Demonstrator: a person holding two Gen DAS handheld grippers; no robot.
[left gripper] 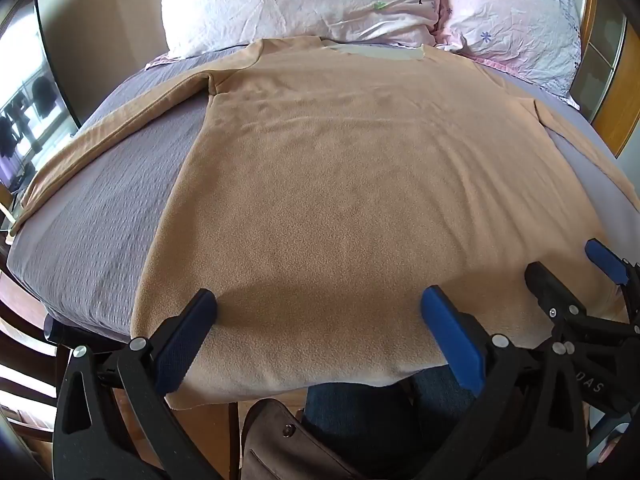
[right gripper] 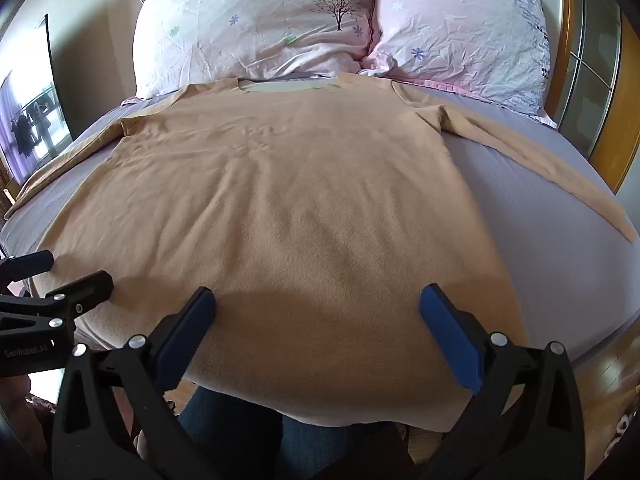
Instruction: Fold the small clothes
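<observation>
A tan long-sleeved fleece top [left gripper: 340, 168] lies flat on the bed, neck toward the pillows, both sleeves spread outward. It also shows in the right wrist view [right gripper: 288, 200]. Its hem hangs over the near edge of the bed. My left gripper [left gripper: 318, 308] is open and empty, hovering over the hem near its left part. My right gripper [right gripper: 318, 308] is open and empty over the hem near its right part. The right gripper also shows in the left wrist view [left gripper: 568, 268], and the left gripper in the right wrist view [right gripper: 68, 272].
The bed has a grey-purple sheet [left gripper: 100, 208]. Two floral pillows [right gripper: 256, 24] [right gripper: 460, 28] lie at the head. A wooden headboard [right gripper: 576, 80] stands at the far right. A person's legs in jeans [right gripper: 240, 432] are below the bed's near edge.
</observation>
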